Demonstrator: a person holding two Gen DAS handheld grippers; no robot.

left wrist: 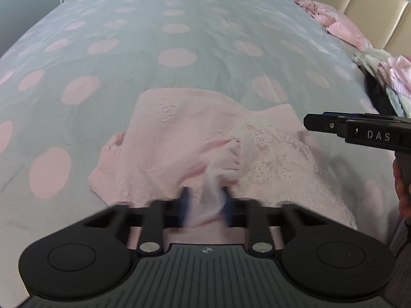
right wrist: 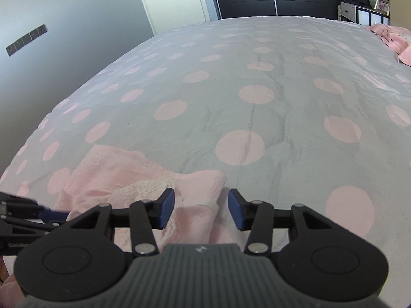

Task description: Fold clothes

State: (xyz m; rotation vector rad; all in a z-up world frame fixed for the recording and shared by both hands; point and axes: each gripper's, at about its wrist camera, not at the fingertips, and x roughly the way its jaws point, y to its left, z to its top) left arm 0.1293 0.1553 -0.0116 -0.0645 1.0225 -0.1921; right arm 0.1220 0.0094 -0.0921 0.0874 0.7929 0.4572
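Left wrist view, blurred: left gripper [left wrist: 204, 205] apparently pinches pink garment [left wrist: 179, 138] near edge; right gripper [right wrist: 201, 209] half-open, empty, should straddle hem squarely before lifting.

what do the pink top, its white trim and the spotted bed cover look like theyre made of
Pink top: soft matte woven cloth, probably cotton; it creases and carries a stitched flower motif.
White trim: openwork lace or crochet, judging by its looped, holed pattern.
Spotted bed cover: thin matte grey fabric with pink dots, likely cotton or a blend; fine wrinkles, no sheen.
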